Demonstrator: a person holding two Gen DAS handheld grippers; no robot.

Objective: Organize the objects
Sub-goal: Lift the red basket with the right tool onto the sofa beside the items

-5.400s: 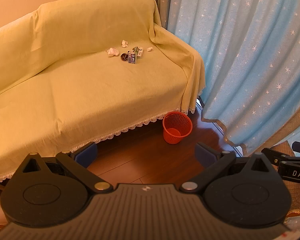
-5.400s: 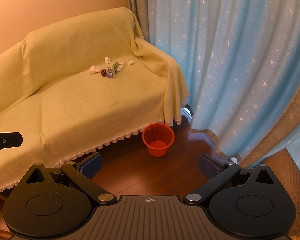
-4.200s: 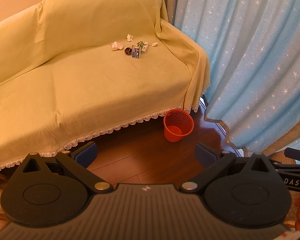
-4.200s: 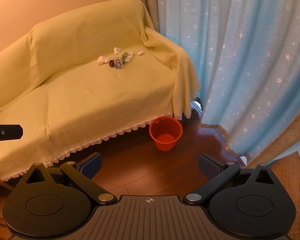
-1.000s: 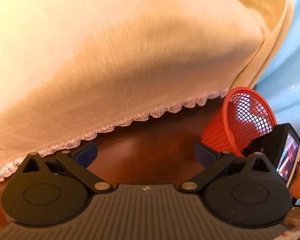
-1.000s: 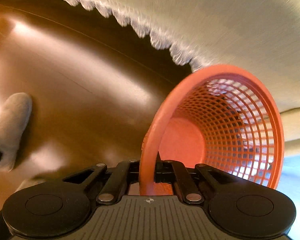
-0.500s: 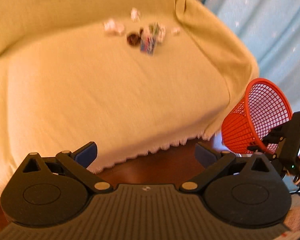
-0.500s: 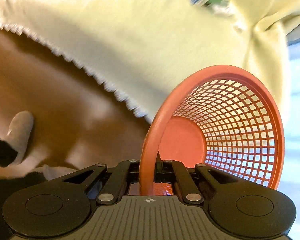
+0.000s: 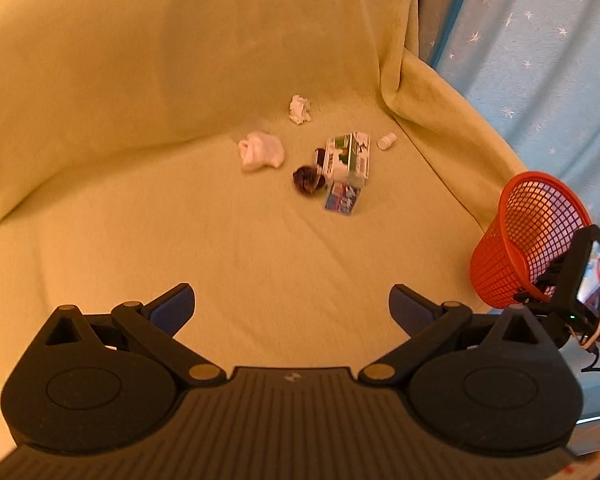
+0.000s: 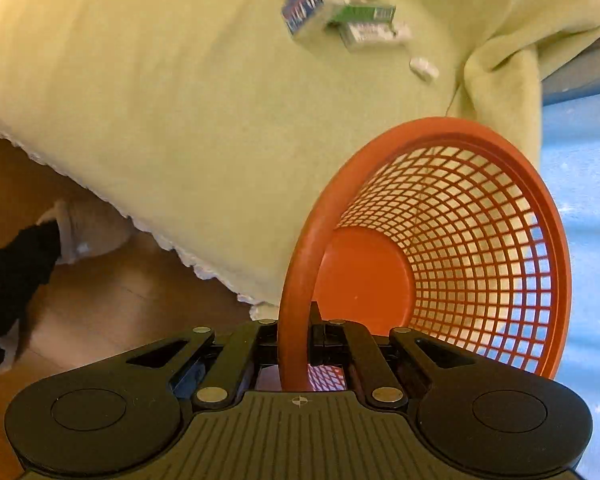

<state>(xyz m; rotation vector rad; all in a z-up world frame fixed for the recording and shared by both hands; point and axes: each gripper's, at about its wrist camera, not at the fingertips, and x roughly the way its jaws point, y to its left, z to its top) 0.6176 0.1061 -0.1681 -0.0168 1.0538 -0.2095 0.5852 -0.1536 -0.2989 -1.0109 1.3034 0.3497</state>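
Observation:
My right gripper [image 10: 296, 360] is shut on the rim of an orange mesh basket [image 10: 452, 248], holding it tilted in the air beside the sofa; the same basket [image 9: 516, 236] shows at the right of the left wrist view. My left gripper [image 9: 292, 308] is open over the yellow-covered sofa seat [image 9: 180, 240], holding nothing. Litter lies further back on the seat: a green-and-white carton [image 9: 348, 156], a small blue box [image 9: 342, 198], a dark round object [image 9: 306, 178], two crumpled white papers [image 9: 260, 152] [image 9: 300, 109] and a small white bottle [image 9: 387, 141].
The sofa's backrest [image 9: 180, 40] and right armrest [image 9: 440, 112] close in the seat. Blue star-patterned curtains [image 9: 540, 60] hang to the right. Wooden floor [image 10: 100, 300] lies below the sofa's lace hem, with a person's slippered foot [image 10: 72, 232] on it.
My right gripper went down to the basket on the floor, shut on its rim and lifted it to seat height. My left gripper moved in over the sofa seat, closer to the litter.

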